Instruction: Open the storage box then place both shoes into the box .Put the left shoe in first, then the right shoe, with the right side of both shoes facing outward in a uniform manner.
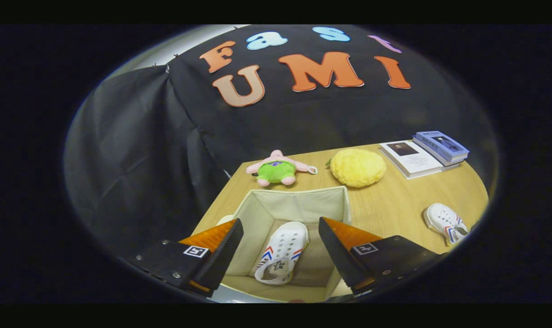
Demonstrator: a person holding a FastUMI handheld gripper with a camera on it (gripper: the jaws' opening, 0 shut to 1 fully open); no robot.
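An open cream fabric storage box [298, 200] stands on the wooden table. One white shoe [282, 250] with red and blue stripes lies on the box's floor, seen between my fingers from above. My gripper [280, 241] hovers over the box, open, with nothing pressed between its fingers. A second white shoe [445, 222] with the same stripes lies on the table to the right of the box, well apart from my right finger.
Behind the box lie a pink and green plush toy [278, 169] and a yellow round cushion [358, 167]. Two books [424, 155] are stacked at the table's [394, 205] far right corner. A white rounded thing [224, 220] peeks out left of the box.
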